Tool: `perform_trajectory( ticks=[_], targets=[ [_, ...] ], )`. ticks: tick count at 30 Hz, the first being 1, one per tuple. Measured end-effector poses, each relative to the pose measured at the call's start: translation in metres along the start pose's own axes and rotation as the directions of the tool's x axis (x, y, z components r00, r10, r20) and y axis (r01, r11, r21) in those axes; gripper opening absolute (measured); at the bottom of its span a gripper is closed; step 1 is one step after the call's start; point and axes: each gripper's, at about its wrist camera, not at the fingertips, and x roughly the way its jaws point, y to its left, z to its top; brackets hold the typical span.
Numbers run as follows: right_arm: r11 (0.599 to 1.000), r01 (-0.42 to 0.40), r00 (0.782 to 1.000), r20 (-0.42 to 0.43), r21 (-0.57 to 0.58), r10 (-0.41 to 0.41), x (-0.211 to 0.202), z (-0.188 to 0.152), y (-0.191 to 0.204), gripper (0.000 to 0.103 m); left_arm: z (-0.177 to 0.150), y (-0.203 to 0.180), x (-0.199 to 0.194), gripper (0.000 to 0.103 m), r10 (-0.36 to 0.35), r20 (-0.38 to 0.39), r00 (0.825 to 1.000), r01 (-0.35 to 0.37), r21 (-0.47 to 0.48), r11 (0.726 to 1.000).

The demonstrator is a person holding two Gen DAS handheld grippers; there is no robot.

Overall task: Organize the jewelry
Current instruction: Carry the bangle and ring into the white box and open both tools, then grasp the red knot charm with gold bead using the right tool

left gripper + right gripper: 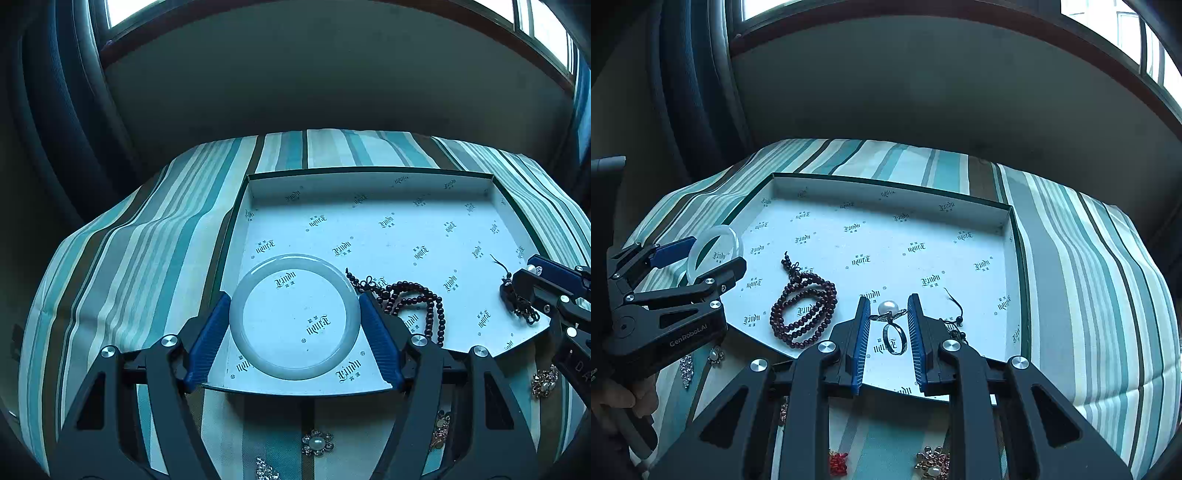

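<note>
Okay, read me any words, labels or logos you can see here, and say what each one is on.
"GenRobot.AI": on the side of the left tongs, seen from the right wrist.
Repeated blackletter logo: printed all over the box lining, too stylised and upside down to read.
Pale letters on the right tongs, partly cut off, unreadable.

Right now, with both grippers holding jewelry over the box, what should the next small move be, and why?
Probably lower both and release. The left gripper holds the pale bangle above the box floor; the right gripper pinches the pearl ring over free floor beside the dark bead strand.
</note>
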Motion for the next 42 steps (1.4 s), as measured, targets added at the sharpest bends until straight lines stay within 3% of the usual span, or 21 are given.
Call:
perform_trajectory(
  ticks=[6,17,21,22,24,30,32,42],
  targets=[
    [1.000,0.014,0.999,-0.049,0.008,-0.014,0.036,-0.008,0.003,0.021,-0.005,-0.004,0.029,0.071,0.018,-0.028,0.999,-0.018,0.022,1.000],
    [1.000,0.023,0.998,-0.062,0.005,-0.023,0.048,-0.014,0.004,0.022,-0.011,-0.003,0.045,0.071,0.010,-0.036,0.999,-0.009,0.026,1.000],
    [1.000,0.027,0.998,-0.061,0.009,-0.027,0.048,-0.014,0.002,0.028,-0.012,-0.002,0.046,0.071,0.001,-0.036,0.999,-0.001,0.015,1.000],
    [1.000,0.025,0.998,-0.063,0.012,-0.024,0.048,-0.014,0.002,0.035,-0.011,-0.002,0.047,0.071,-0.001,-0.037,0.999,0.002,0.012,1.000],
    [1.000,0.024,0.998,-0.062,0.010,-0.023,0.047,-0.015,0.002,0.041,-0.011,-0.002,0.047,0.071,-0.002,-0.038,0.999,0.003,0.014,1.000],
    [1.000,0.026,0.999,-0.044,0.015,-0.025,0.043,-0.013,0.002,0.042,-0.010,-0.003,0.043,0.073,-0.002,-0.030,1.000,0.003,0.024,1.000],
    [0.999,0.028,0.999,-0.034,0.015,-0.028,0.038,-0.010,0.002,0.042,-0.010,-0.003,0.040,0.079,0.004,-0.021,1.000,-0.003,0.025,1.000],
    [0.999,0.040,0.999,0.019,0.004,-0.041,-0.005,-0.010,0.008,0.042,-0.010,0.003,0.006,0.082,0.006,0.014,1.000,-0.007,0.008,1.000]
  ],
)
